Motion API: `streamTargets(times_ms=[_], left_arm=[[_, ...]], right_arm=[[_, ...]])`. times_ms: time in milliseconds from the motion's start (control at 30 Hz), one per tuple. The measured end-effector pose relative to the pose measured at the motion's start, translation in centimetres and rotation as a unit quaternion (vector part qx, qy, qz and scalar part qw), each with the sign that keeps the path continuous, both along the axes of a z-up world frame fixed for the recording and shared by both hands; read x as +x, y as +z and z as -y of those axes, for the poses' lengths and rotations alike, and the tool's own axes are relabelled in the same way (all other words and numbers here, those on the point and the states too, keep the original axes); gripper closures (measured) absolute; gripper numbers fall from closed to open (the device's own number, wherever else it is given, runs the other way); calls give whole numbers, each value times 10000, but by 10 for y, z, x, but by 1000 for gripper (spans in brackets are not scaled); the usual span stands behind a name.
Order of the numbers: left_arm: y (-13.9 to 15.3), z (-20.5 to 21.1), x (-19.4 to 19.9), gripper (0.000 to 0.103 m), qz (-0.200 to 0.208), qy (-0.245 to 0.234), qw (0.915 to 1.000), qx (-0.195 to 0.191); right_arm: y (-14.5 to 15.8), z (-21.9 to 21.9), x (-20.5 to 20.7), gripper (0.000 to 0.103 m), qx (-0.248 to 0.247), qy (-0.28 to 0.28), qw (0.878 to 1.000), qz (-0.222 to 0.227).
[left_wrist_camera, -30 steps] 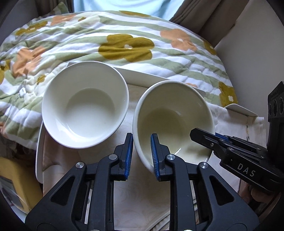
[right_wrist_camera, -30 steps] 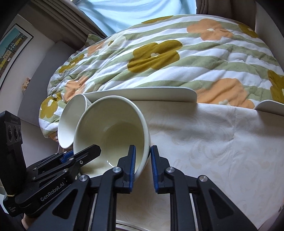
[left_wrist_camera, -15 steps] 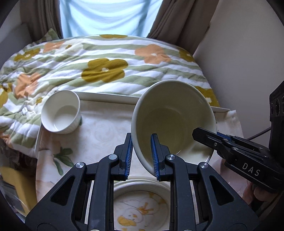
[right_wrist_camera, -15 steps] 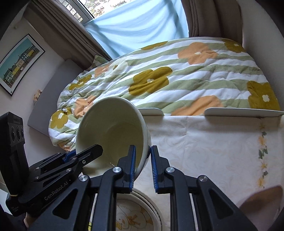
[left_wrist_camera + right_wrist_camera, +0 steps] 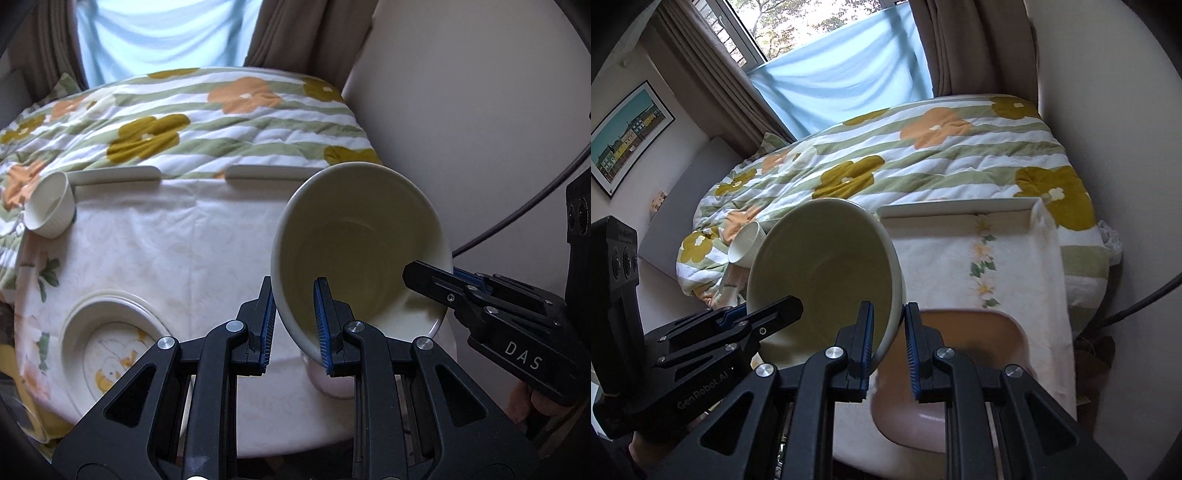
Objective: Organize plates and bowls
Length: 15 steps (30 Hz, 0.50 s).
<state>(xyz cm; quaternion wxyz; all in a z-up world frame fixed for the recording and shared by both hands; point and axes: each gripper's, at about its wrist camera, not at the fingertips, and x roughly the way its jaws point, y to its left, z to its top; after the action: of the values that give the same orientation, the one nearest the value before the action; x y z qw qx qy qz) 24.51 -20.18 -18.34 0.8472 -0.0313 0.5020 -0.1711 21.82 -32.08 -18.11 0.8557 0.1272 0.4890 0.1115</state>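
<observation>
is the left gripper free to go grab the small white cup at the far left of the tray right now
Probably not. The left gripper is shut on the cream bowl, which the right gripper also holds. The small white cup lies unobstructed, though.

We get soft daylight from the window (image 5: 798, 26) far ahead of the right hand-held gripper (image 5: 888, 346), filtered through a pale blue curtain (image 5: 842, 85); its panes are blown out to white. The room reads moderately bright, with a cool cast. The cream bowl (image 5: 360, 254) shows gentle shading inside, no hard glare. Black gripper bodies sit dark and low in detail. Fisheye bending curves the walls and bed edges, dark vignetting fills the corners, and focus is fairly sharp throughout.
</observation>
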Motion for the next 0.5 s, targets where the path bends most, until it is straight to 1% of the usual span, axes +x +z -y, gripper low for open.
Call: streamTargets(times_ms=[133,233,400,500], left_arm=[[-23,25,-7,85,-357,-193,9992,69],[-40,38,-9,85,-547,-381,9975,232],[-67,52,-3,85,-777,-661,9937,465],[-79,59,0,85,-831,-773,9918,595]], right_arm=[[-19,25,-13,88,57,-182,9995,-258],[-36,37,-21,88,90,-330,9984,-449],[-69,48,-27,88,276,-654,9942,-813],[-80,50,-29,88,268,-714,9927,-934]])
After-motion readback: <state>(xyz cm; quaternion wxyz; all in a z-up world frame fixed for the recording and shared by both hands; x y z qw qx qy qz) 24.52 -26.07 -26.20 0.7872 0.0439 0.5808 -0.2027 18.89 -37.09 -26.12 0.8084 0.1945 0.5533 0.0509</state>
